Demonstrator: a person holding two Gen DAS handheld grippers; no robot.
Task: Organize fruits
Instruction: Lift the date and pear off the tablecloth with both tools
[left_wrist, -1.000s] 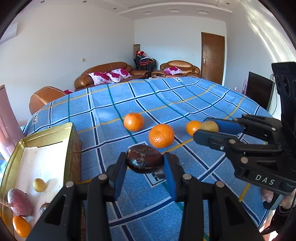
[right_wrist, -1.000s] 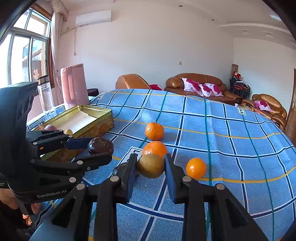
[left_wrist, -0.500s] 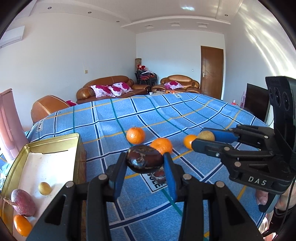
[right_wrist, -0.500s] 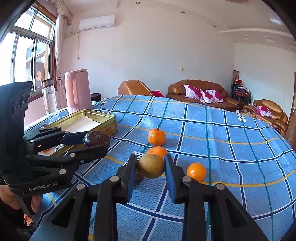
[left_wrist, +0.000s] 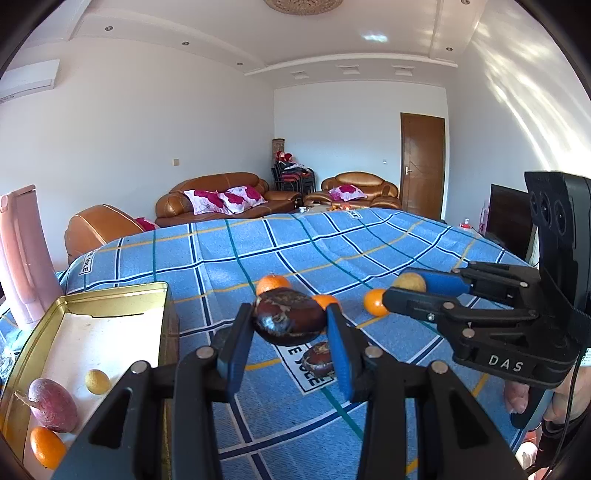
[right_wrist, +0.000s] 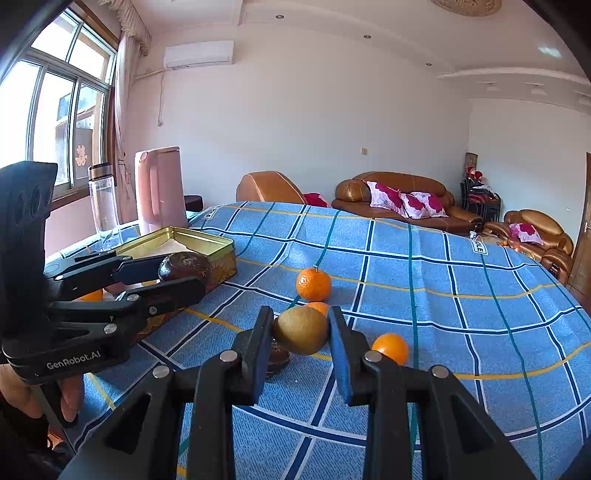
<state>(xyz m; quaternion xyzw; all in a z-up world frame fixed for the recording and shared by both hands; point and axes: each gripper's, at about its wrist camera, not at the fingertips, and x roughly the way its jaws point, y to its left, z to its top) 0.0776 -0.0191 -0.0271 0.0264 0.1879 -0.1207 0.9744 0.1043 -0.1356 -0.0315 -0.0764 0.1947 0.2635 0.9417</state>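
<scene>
My left gripper (left_wrist: 290, 325) is shut on a dark brown fruit (left_wrist: 290, 317) and holds it above the blue checked tablecloth (left_wrist: 332, 243); it also shows in the right wrist view (right_wrist: 184, 275). My right gripper (right_wrist: 301, 332) is shut on a yellow-green fruit (right_wrist: 301, 329), seen in the left wrist view (left_wrist: 409, 283) too. A gold tin (left_wrist: 110, 299) at the left holds a purple fruit (left_wrist: 53, 404), a small yellow fruit (left_wrist: 97, 381) and an orange (left_wrist: 46, 446). Three oranges (right_wrist: 314, 284) (right_wrist: 390, 348) (right_wrist: 318, 306) and another dark fruit (left_wrist: 319, 363) lie on the cloth.
A pink kettle (right_wrist: 159, 190) and a clear bottle (right_wrist: 102, 201) stand behind the tin at the table's left edge. Brown sofas (right_wrist: 402, 203) stand beyond the far edge. A door (left_wrist: 423, 164) is at the back right.
Both grippers have risen and tilted up with their fruit still held. The oranges and the tin sit lower and farther in view.
</scene>
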